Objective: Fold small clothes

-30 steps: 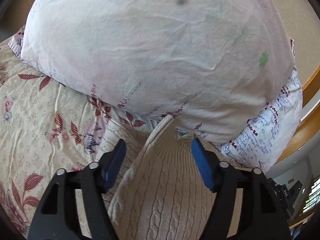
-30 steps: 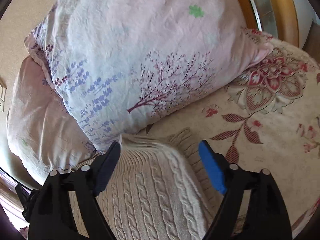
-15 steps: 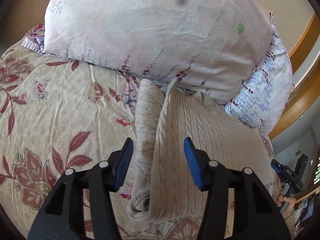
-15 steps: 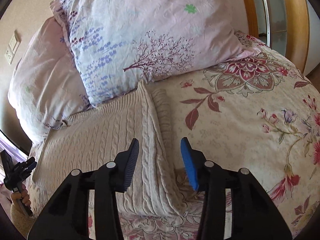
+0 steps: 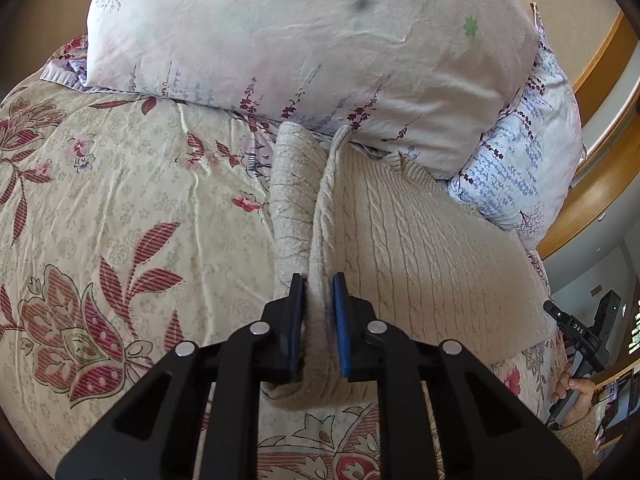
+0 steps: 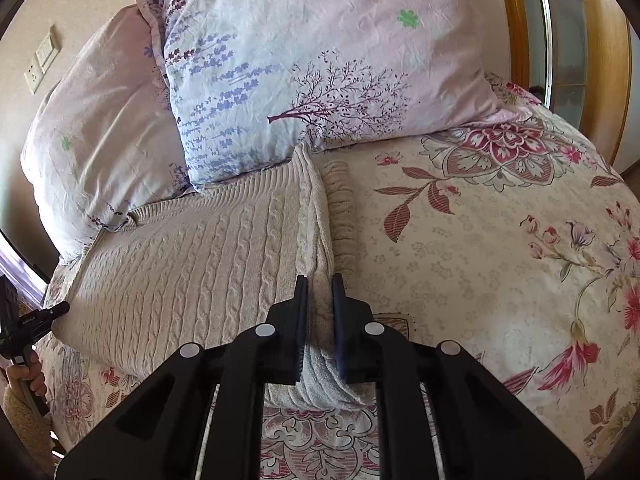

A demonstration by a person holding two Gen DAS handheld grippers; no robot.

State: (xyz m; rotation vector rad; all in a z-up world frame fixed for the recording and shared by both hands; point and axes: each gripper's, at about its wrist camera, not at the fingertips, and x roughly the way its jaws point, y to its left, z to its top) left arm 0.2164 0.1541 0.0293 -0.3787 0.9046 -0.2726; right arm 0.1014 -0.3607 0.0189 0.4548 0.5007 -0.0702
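Left wrist view: left gripper [image 5: 319, 286] clenched on a raised pinch of the cream cable-knit sweater [image 5: 424, 248], blue pads [image 5: 341, 320] squeezing the knit ridge near the sweater's left side edge. Sweater body spreads out to the right of this gripper, flat on the floral bedspread [image 5: 120, 208]; a folded-in sleeve strip lies just left of the pinched ridge. Ahead of the gripper, sweater's far edge touches the pink pillow [image 5: 304, 40]; lavender-print pillow [image 5: 532, 152] sits ahead-right. Right wrist view: right gripper [image 6: 320, 286] likewise clamped on a ridge of the sweater [image 6: 192, 264] at its right side edge, sweater body stretching off to this gripper's left, bedspread [image 6: 500, 260] to its right. Lavender-print pillow [image 6: 312, 60] directly ahead, touching the sweater's far edge; pink pillow [image 6: 100, 128] ahead-left.
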